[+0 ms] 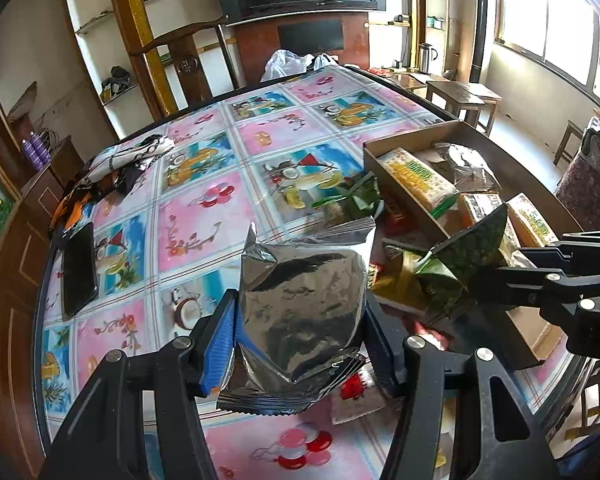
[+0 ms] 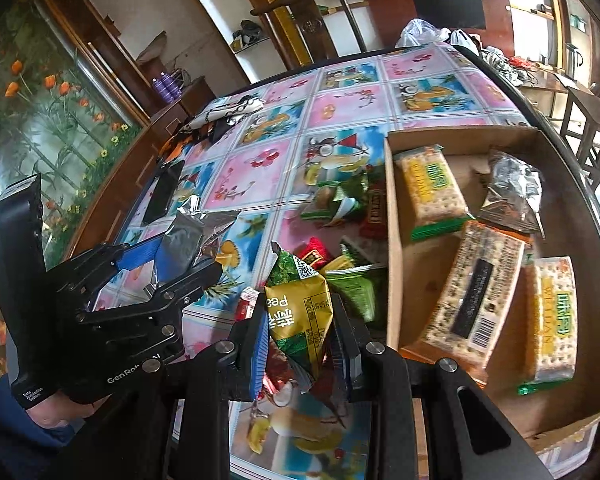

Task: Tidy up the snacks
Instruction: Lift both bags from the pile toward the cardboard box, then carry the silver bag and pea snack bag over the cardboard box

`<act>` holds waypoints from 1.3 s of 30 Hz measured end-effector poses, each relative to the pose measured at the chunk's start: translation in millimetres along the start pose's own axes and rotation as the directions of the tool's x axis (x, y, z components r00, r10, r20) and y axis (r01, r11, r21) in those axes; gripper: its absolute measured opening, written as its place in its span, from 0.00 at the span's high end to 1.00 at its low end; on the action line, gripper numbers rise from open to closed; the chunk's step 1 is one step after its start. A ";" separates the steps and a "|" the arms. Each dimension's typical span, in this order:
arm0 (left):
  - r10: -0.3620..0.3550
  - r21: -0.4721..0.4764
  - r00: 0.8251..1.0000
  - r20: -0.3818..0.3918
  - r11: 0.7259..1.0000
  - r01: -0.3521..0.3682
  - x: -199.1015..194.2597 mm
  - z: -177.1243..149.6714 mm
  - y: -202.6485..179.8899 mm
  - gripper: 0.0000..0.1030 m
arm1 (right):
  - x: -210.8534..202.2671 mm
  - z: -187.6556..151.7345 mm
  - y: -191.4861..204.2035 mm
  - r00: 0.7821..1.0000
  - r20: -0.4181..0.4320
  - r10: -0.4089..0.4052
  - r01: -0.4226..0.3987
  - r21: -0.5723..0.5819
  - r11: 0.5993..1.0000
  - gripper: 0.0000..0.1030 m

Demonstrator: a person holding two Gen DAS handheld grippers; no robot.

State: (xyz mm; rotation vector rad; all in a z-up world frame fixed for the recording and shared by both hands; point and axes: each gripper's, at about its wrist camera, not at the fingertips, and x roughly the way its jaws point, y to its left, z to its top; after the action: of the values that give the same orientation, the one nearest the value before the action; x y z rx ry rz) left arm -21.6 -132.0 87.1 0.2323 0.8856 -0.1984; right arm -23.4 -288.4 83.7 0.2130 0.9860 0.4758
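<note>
Two crinkly foil packets (image 1: pixel 300 304) (image 2: pixel 300 312), each between ribbed blue fingers (image 1: pixel 220 344) (image 2: pixel 260 344).

Round table (image 1: pixel 204 216) under a glossy fruit-and-flower patterned cloth, bearing an open cardboard box (image 2: pixel 396 264) at its right side, loose snack packets (image 2: pixel 340 200) scattered just beside the box, a black phone (image 1: pixel 78 268) near the left edge, crumpled printed fabric (image 1: pixel 132 160) behind it.

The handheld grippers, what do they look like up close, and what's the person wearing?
Both the left gripper and right gripper are matte black linkage frames with silver round pivot bolts and ribbed blue pads on the fingers. The left one's body carries white lettering. A dark blue sleeve shows behind it.
</note>
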 end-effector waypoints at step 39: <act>-0.200 0.193 0.979 -0.038 0.960 0.204 32.3 33.4 -139.3 0.44 | -51.9 -9.8 -128.3 0.988 0.031 -0.154 0.143 0.229 0.963 0.72</act>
State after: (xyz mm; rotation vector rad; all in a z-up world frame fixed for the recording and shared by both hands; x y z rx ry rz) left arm -14.1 -277.1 65.8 0.3274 0.9086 -0.4757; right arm -18.5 -426.1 68.1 0.3510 1.0000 0.2191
